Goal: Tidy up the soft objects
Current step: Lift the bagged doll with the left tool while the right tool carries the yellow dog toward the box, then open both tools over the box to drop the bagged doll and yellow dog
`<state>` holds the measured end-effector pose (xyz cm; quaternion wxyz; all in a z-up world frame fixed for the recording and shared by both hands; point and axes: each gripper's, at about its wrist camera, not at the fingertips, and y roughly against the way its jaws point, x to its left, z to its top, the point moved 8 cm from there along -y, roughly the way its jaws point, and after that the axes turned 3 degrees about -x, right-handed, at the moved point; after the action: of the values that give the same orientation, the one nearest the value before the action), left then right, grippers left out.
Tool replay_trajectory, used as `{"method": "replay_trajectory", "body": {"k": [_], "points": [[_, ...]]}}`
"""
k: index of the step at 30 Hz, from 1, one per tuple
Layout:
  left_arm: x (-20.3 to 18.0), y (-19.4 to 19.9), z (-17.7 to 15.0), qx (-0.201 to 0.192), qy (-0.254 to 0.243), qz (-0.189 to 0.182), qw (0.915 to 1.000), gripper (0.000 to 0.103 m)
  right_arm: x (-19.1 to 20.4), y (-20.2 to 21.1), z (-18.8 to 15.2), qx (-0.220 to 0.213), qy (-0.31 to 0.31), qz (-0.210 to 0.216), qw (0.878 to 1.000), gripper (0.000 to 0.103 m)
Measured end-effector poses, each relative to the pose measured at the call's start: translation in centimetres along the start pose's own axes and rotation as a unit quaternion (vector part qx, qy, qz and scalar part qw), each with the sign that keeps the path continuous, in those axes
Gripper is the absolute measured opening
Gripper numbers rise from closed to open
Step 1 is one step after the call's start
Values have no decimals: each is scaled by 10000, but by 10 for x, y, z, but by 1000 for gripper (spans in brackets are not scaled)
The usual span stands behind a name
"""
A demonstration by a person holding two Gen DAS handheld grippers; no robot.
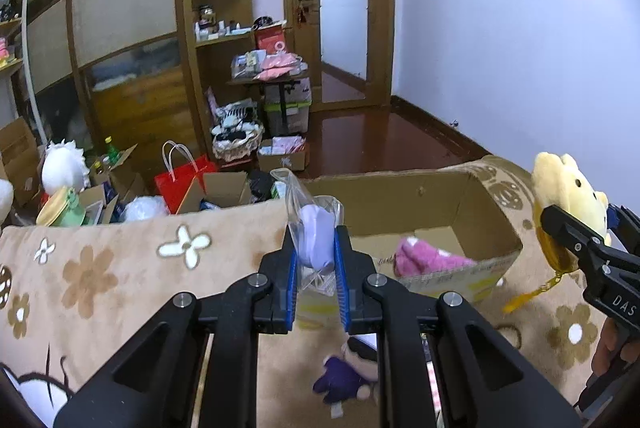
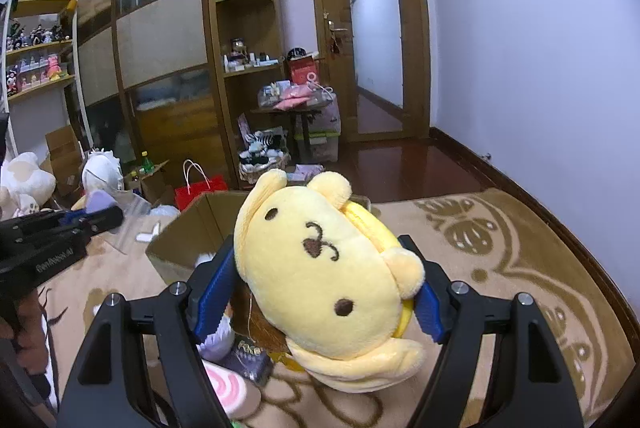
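Note:
My left gripper [image 1: 316, 248] is shut on a clear plastic bag with a lavender plush [image 1: 316, 236] inside, held above the near left corner of an open cardboard box [image 1: 492, 204]. A pink plush [image 1: 424, 256] lies in the box. My right gripper [image 2: 320, 268] is shut on a yellow dog-face plush [image 2: 320, 268], held above the carpet to the right of the box [image 2: 180, 228]. In the left wrist view the right gripper [image 1: 580, 236] and the yellow plush [image 1: 568, 188] show at the right edge. The left gripper [image 2: 96, 218] shows at the left in the right wrist view.
A beige flowered carpet [image 1: 100, 268] covers the surface. A purple doll [image 1: 344, 380] lies under my left gripper. A pink swirl item [image 2: 228, 388] and a dark packet [image 2: 248, 356] lie below my right gripper. Boxes, a red bag [image 1: 180, 180] and white plush toys [image 1: 64, 164] crowd the floor beyond.

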<state>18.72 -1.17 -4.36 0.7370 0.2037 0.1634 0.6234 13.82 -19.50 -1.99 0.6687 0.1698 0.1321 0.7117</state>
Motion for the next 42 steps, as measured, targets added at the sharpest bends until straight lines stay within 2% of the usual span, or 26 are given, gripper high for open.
{"method": "replay_trajectory", "body": {"k": [9,17,34,42], "points": [[-7,-31,9,8,-43,-45,10000,15,13,-31,17,-66,51,198,9998,81],[-3,-56,3,211,33,-111,9997,16,18,-51,24,-158,-23,383,9991,81],[-21,-86,-24,740,-106,-436,9962,19,5,-83,-3,217,-356,454,9981,81],[-22,-94,-33,951,-119,-515,9941,23,9,-91,-15,451,-353,499,9971,84]]}}
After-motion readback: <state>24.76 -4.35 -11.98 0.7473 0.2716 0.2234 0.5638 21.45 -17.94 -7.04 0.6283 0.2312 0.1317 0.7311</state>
